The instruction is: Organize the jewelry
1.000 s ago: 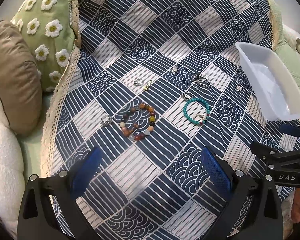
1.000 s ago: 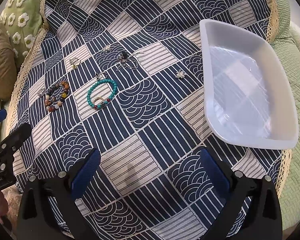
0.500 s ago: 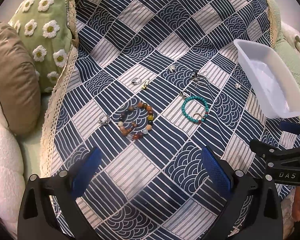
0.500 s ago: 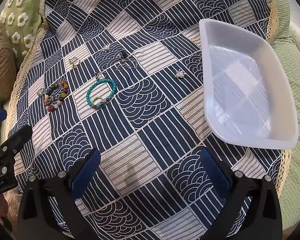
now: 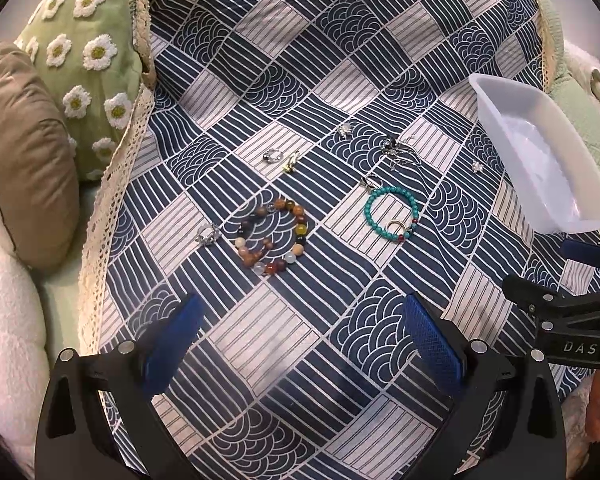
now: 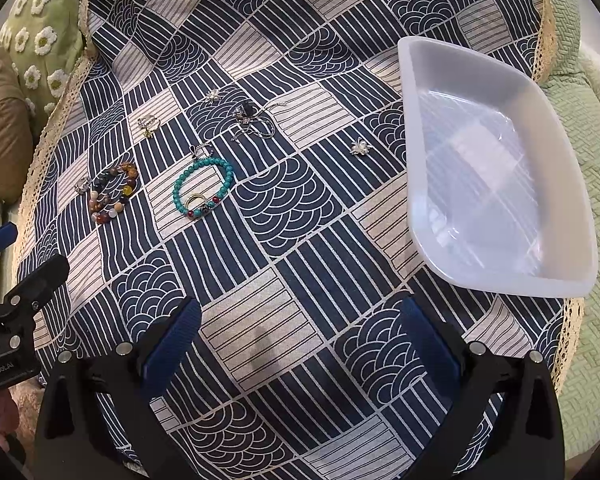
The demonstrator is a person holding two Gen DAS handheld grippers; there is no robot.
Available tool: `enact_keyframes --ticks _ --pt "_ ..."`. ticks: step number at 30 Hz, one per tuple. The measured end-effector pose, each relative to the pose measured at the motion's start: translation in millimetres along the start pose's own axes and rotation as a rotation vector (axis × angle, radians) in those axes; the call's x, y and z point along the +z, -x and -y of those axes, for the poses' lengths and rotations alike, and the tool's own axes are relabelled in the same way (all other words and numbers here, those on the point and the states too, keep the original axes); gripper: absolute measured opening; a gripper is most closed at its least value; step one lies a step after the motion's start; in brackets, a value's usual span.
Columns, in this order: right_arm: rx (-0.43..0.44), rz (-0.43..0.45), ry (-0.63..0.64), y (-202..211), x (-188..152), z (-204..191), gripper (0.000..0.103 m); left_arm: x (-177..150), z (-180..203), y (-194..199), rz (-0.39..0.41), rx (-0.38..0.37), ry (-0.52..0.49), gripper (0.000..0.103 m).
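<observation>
Jewelry lies scattered on a navy and cream patterned cloth point(image 5: 300, 80). A brown mixed-bead bracelet point(image 5: 300, 224) lies ahead of my left gripper point(image 5: 300, 340), which is open and empty. A turquoise bead bracelet point(image 5: 392, 196) point(image 6: 180, 196) lies to its right. A tangled silver chain point(image 5: 400, 152) point(image 6: 256, 120), rings point(image 5: 274, 156) and small silver charms point(image 6: 360, 147) lie around them. A white empty tray point(image 6: 416, 120) point(image 5: 500, 120) sits at the right. My right gripper point(image 6: 300, 340) is open and empty, near the tray's front corner.
A green daisy cushion point(image 5: 84, 60) and a brown cushion point(image 5: 20, 152) lean at the left. A white fluffy cushion point(image 5: 4, 320) is below them. Green woven fabric point(image 6: 572, 120) lies beyond the cloth's lace edge at the right.
Both grippers have drifted slightly; the jewelry sits a little higher in the left view. Nothing was taken hold of or let go.
</observation>
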State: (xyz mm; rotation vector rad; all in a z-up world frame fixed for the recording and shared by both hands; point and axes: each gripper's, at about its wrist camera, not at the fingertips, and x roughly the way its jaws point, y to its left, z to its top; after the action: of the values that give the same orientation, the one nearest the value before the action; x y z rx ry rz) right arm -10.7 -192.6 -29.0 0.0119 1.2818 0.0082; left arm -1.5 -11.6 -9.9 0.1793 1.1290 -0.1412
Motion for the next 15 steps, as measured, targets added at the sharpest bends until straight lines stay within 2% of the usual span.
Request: enact_keyframes --ticks 15 --pt "-0.003 -0.002 0.0 -0.3 0.6 -0.1 0.098 0.1 1.0 0.6 0.0 0.009 -0.005 0.095"
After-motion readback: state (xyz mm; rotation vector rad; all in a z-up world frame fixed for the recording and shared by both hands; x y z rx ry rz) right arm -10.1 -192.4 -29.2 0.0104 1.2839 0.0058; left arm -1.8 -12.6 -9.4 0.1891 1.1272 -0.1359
